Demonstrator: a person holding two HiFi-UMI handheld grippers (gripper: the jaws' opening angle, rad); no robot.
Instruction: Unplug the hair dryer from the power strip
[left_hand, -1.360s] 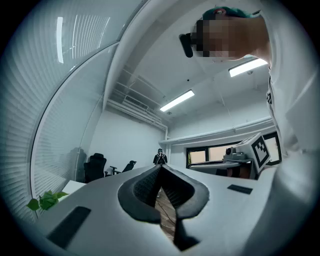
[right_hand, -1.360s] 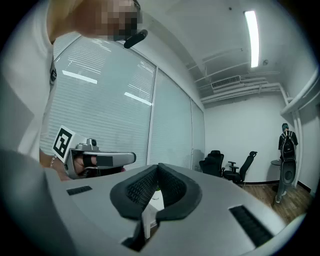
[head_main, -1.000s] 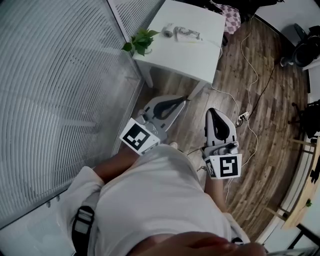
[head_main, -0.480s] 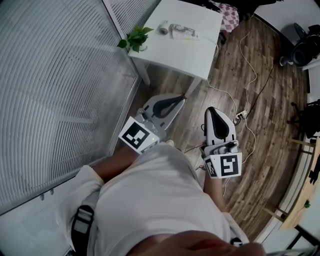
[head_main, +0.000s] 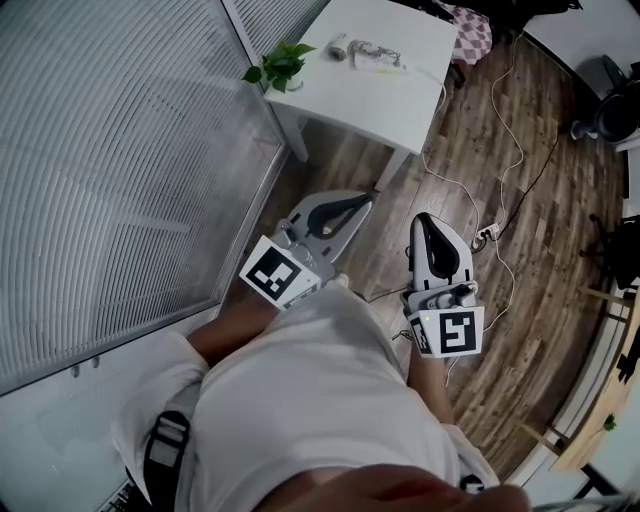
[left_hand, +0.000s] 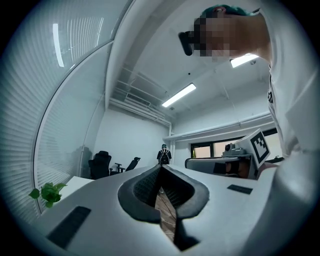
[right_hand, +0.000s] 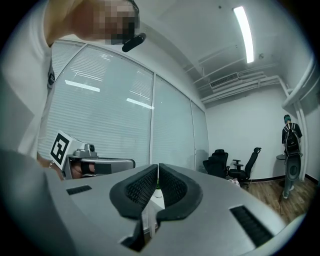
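Observation:
On the white table (head_main: 400, 110) at the top of the head view lie a small pale roundish piece (head_main: 337, 45) and a flat white strip with cords (head_main: 380, 60). They are too small to tell which is the hair dryer. My left gripper (head_main: 368, 199) (left_hand: 161, 167) is held level in front of my body, well short of the table, jaws shut with nothing between them. To its right my right gripper (head_main: 424, 220) (right_hand: 158, 166) also points forward, shut and empty.
A potted plant (head_main: 280, 62) (left_hand: 47, 192) stands at the table's near-left corner, beside a glass wall with blinds (head_main: 120, 150). White and black cables trail over the wood floor to a white plug block (head_main: 487, 233). Office chairs (right_hand: 235, 167) and a person (right_hand: 291, 137) stand far off.
Both grippers keep the same shut pose in front of my body. The table and plant have slid slightly up in the head view.

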